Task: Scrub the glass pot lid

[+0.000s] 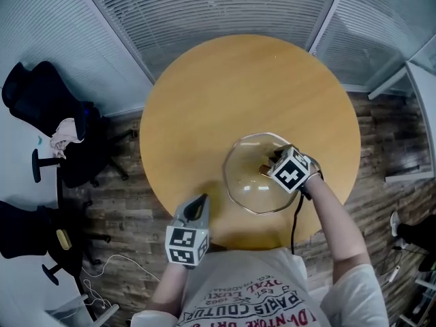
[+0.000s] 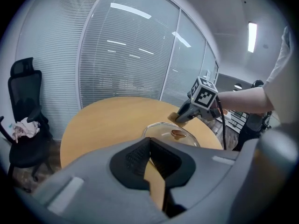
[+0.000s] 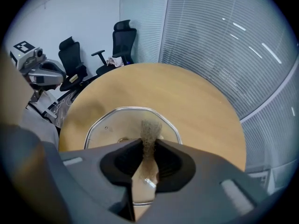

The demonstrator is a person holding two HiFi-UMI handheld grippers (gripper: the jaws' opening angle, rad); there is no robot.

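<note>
Your left gripper sits idle at the near edge of the table, jaws pressed together on nothing. Just beyond it, your right gripper is clamped on a scouring pad and seems to press it onto the glass pot lid, ready to scrub. The lid lies flat near the near-right edge of the round wooden table. Farther off are office chairs and slatted blinds.

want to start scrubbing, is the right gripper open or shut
Shut on the pad: in the right gripper view, the right gripper has its jaws pinching the brown pad from both sides, above the lid.
</note>
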